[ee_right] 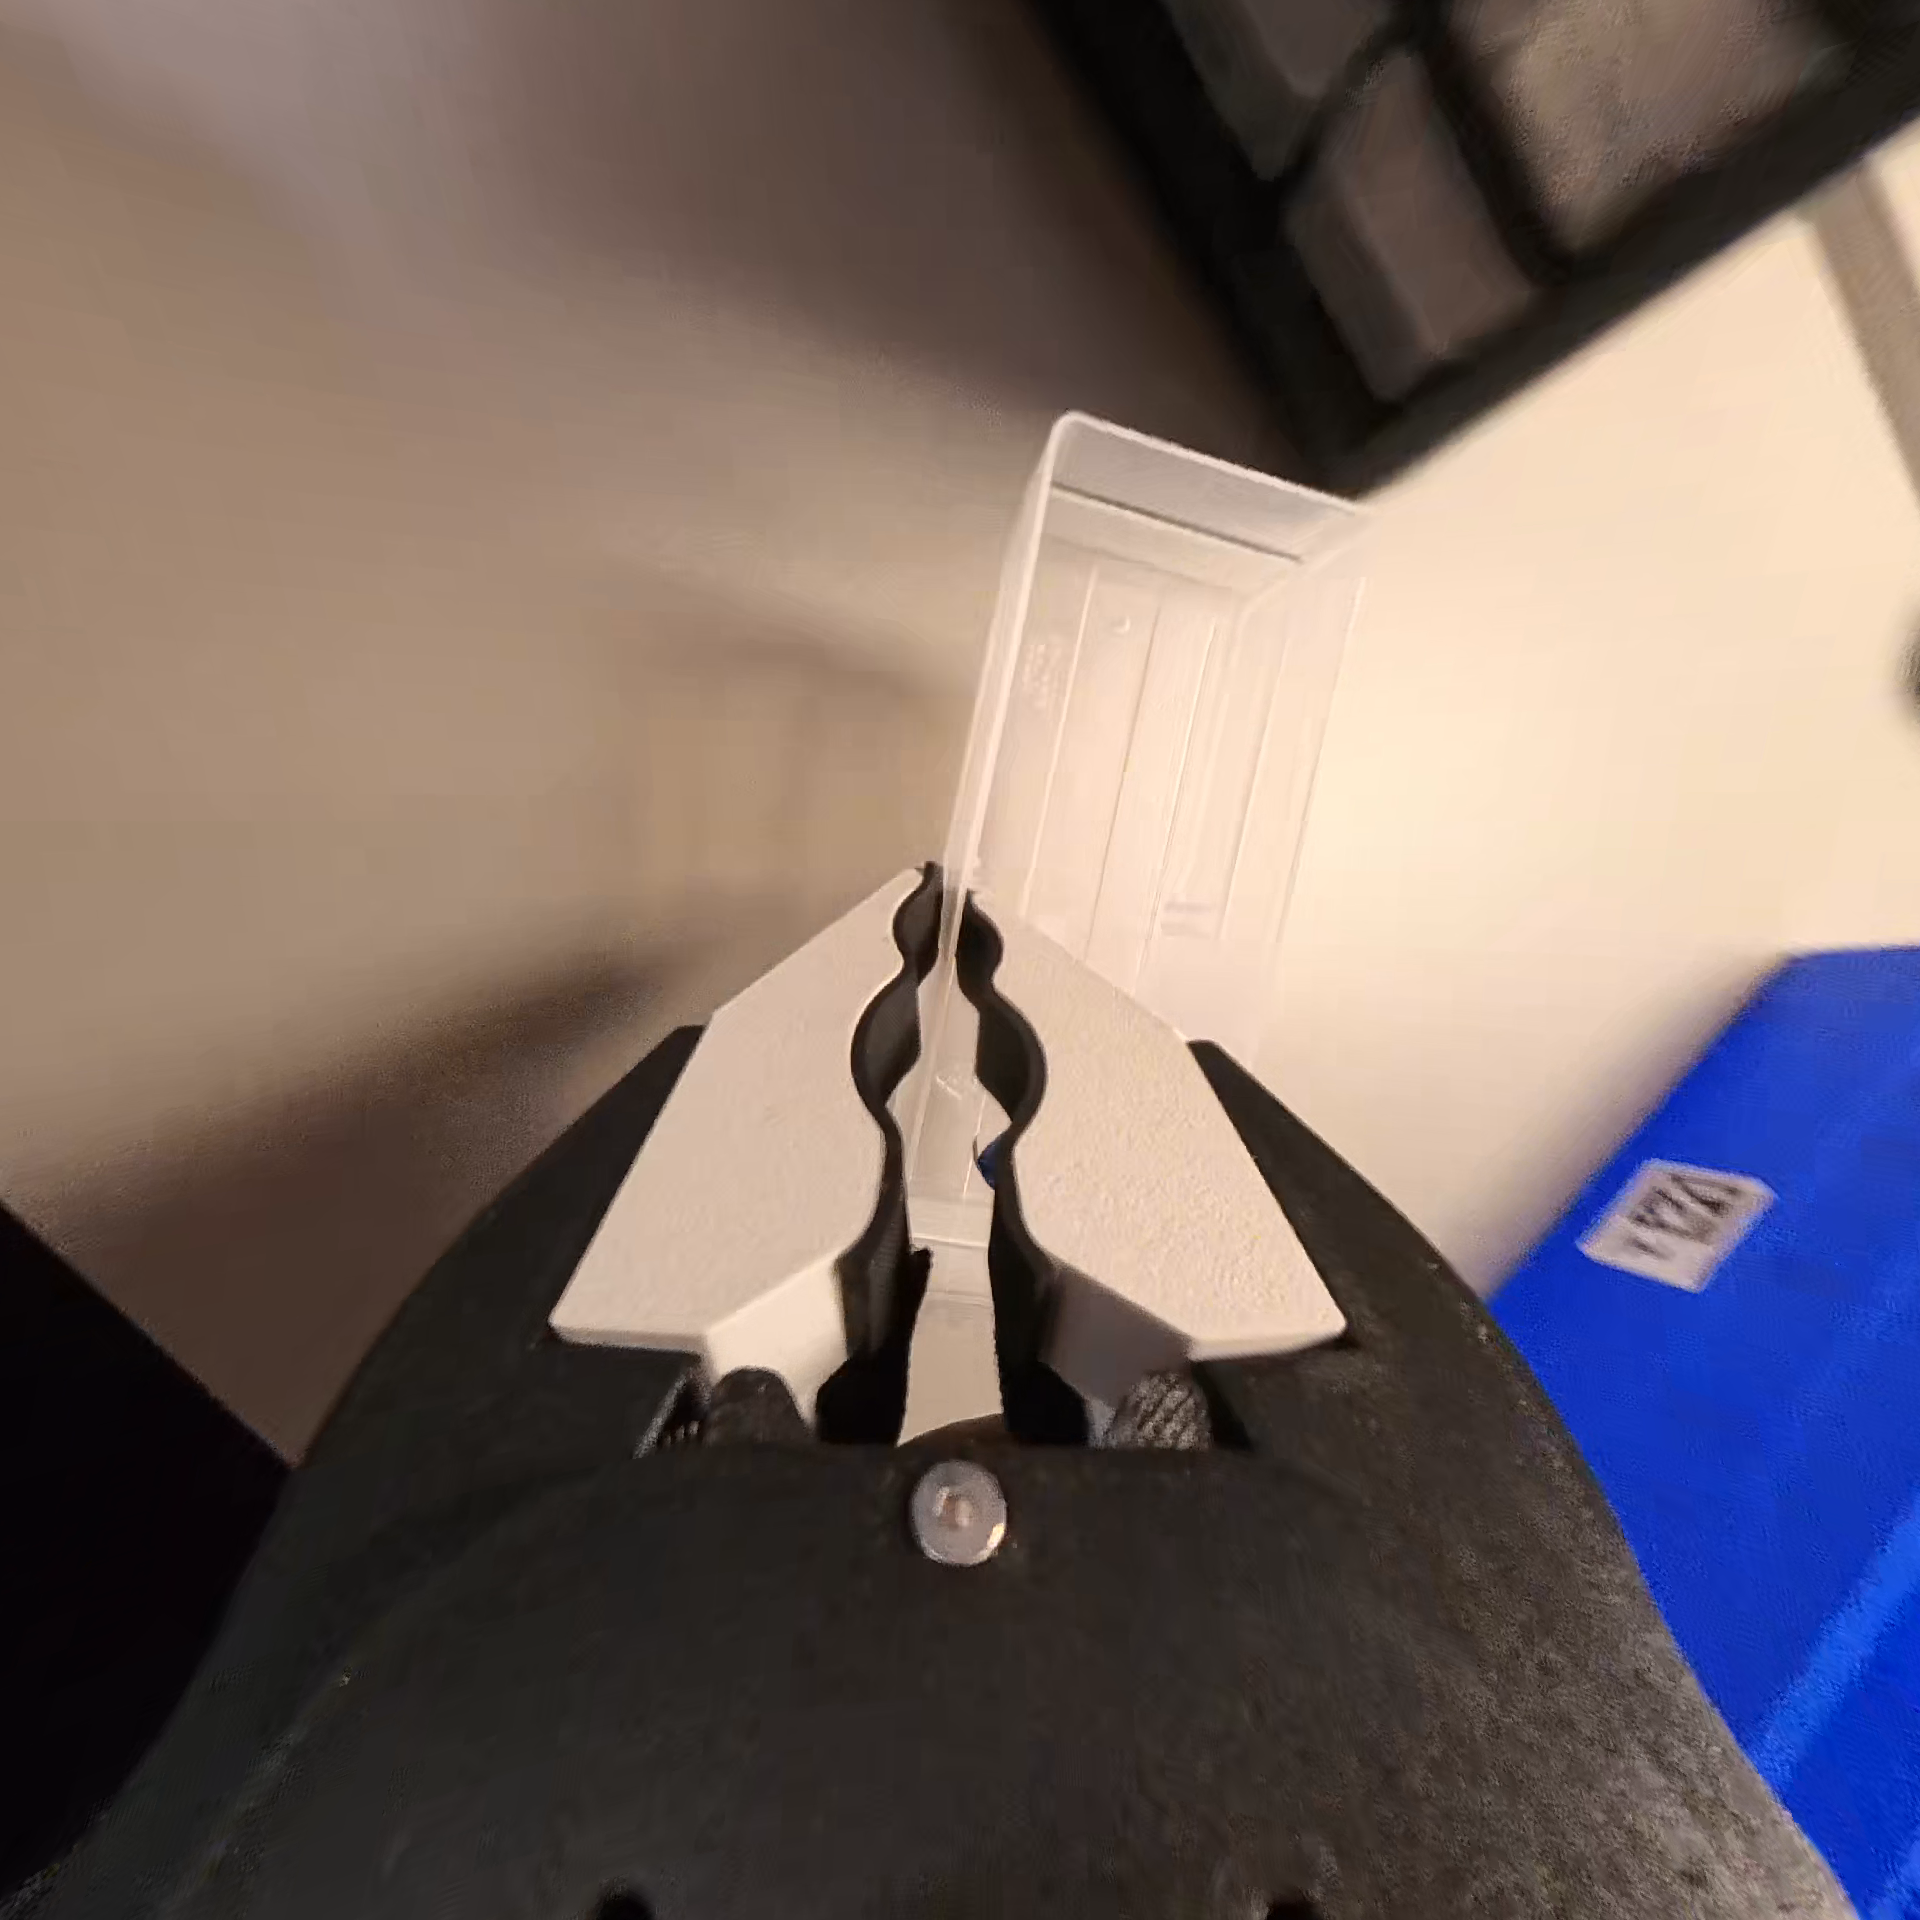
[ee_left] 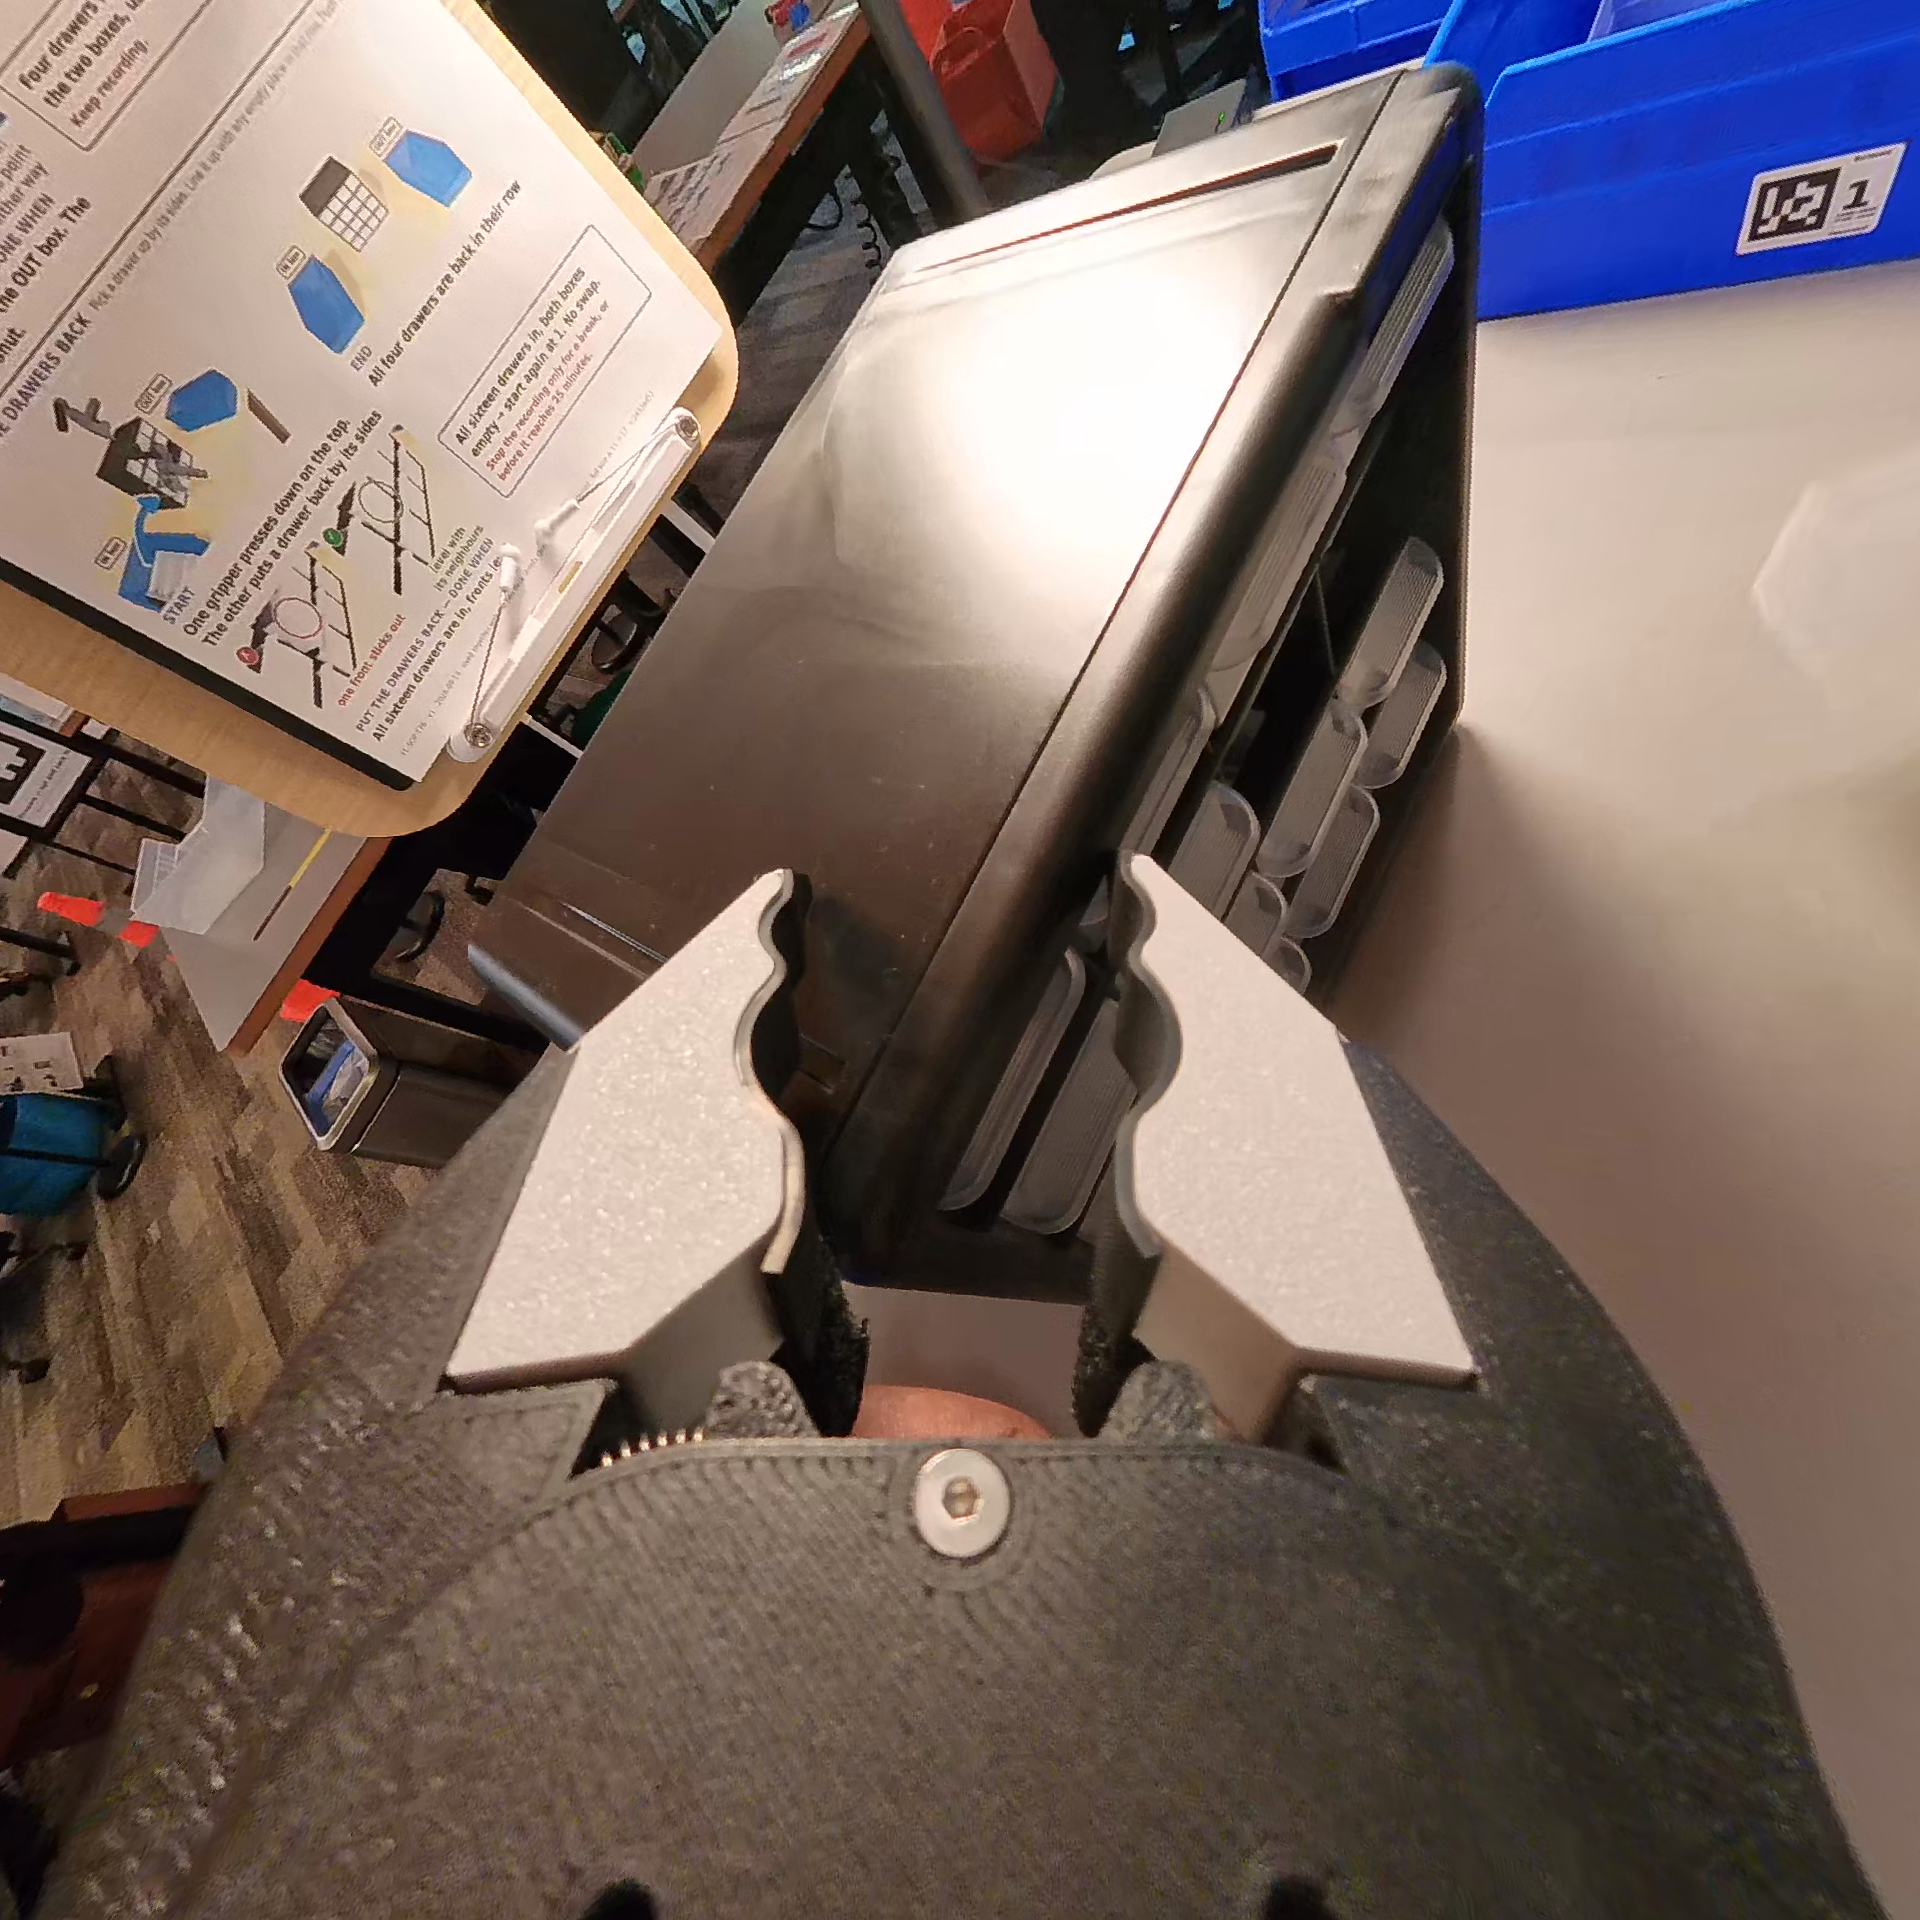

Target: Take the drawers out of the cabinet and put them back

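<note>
The black cabinet (ee_left: pixel 935 582) stands on the beige table (ee_left: pixel 1683 790), seen from above. Several clear drawers (ee_left: pixel 1314 790) sit in its front, and some slots look dark. My left gripper (ee_left: pixel 956 883) is open and empty. Its fingers straddle the cabinet's top front edge at the near corner; I cannot tell whether they touch it. My right gripper (ee_right: pixel 948 885) is shut on one side wall of a clear plastic drawer (ee_right: pixel 1153 707). It holds the drawer above the table, pointing away towards the cabinet (ee_right: pixel 1455 208) at the upper right. The picture there is blurred by motion.
Blue bins (ee_left: pixel 1683 156) stand behind the cabinet to its right, and one blue bin (ee_right: pixel 1714 1299) lies right of the held drawer. An instruction board (ee_left: pixel 312 364) hangs at the left. The floor with chairs and clutter lies beyond the table's left edge.
</note>
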`<state>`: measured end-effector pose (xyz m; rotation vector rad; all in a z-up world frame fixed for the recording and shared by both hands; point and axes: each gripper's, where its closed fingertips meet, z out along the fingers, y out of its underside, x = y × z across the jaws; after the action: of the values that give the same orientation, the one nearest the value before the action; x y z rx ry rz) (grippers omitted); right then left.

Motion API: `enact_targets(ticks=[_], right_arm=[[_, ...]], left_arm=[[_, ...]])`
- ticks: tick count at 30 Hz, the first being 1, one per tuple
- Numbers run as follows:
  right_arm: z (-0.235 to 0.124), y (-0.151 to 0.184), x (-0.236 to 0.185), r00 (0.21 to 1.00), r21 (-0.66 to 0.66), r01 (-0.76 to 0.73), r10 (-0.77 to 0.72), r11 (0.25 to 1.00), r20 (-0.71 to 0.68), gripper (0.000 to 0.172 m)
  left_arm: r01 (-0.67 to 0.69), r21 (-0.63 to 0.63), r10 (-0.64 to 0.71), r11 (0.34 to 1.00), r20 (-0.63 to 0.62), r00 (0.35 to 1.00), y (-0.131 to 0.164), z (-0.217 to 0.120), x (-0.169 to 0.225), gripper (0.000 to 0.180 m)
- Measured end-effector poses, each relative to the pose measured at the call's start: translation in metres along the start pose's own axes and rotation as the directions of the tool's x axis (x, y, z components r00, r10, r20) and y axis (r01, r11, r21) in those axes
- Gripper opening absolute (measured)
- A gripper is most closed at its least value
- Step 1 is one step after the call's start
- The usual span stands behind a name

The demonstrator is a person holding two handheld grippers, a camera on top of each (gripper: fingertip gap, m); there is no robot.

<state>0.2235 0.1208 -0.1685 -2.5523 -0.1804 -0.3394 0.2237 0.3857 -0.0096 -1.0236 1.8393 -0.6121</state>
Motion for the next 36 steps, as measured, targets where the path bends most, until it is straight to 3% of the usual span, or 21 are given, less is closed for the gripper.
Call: enact_targets(ticks=[1,6,10,13,15,20,25,27,28,31,33,36], right_arm=[[-0.015,0.004,0.014,1.0,0.017,-0.013,0.013,1.0,-0.023,0.003],[-0.103,0.035,0.113,0.968,0.063,-0.044,0.058,0.997,-0.243,0.003],[-0.131,0.098,0.183,0.926,-0.177,0.093,-0.151,0.98,-0.346,0.003],[-0.114,0.149,0.205,0.931,-0.337,0.22,-0.3,0.915,-0.207,0.004],[-0.094,0.171,0.207,0.927,-0.366,0.314,-0.366,0.876,-0.079,0.004],[-0.048,0.194,0.218,0.872,-0.397,0.477,-0.48,0.784,0.098,0.004],[-0.016,0.204,0.246,0.824,-0.45,0.541,-0.554,0.71,0.117,0.005],[-0.013,0.209,0.255,0.815,-0.47,0.547,-0.57,0.692,0.109,0.014],[-0.013,0.21,0.259,0.814,-0.477,0.542,-0.574,0.692,0.094,0.026],[-0.021,0.211,0.273,0.82,-0.482,0.51,-0.572,0.712,0.022,0.035],[-0.035,0.202,0.282,0.846,-0.449,0.437,-0.526,0.78,-0.091,0.037],[-0.066,0.168,0.284,0.898,-0.258,0.267,-0.337,0.929,-0.283,0.036]], left_arm=[[0.0,0.0,0.0,1.0,0.0,1.0,0.0,0.0,0.0,0.059],[0.0,0.001,0.0,1.0,-0.001,1.0,0.0,0.0,0.0,0.059],[0.001,0.0,-0.001,1.0,0.0,1.0,0.0,0.0,0.0,0.059],[0.002,-0.001,-0.002,1.0,0.001,1.0,0.0,0.0,0.0,0.059],[0.002,-0.002,-0.002,1.0,0.001,1.0,0.0,0.0,0.0,0.059],[0.003,-0.005,-0.003,1.0,0.004,1.0,0.0,0.0,0.0,0.059],[0.001,-0.011,0.0,1.0,0.007,1.0,0.0,0.0,0.0,0.06],[0.0,-0.012,0.0,1.0,0.006,1.0,0.0,0.0,0.0,0.06],[0.0,-0.013,0.0,1.0,0.005,1.0,0.0,0.0,0.0,0.06],[-0.002,-0.013,0.002,1.0,0.005,1.0,0.0,0.001,0.0,0.059],[-0.002,-0.012,0.002,1.0,0.005,1.0,0.0,0.001,0.0,0.059],[-0.001,-0.011,0.001,1.0,0.005,1.0,0.0,0.001,0.0,0.059]])
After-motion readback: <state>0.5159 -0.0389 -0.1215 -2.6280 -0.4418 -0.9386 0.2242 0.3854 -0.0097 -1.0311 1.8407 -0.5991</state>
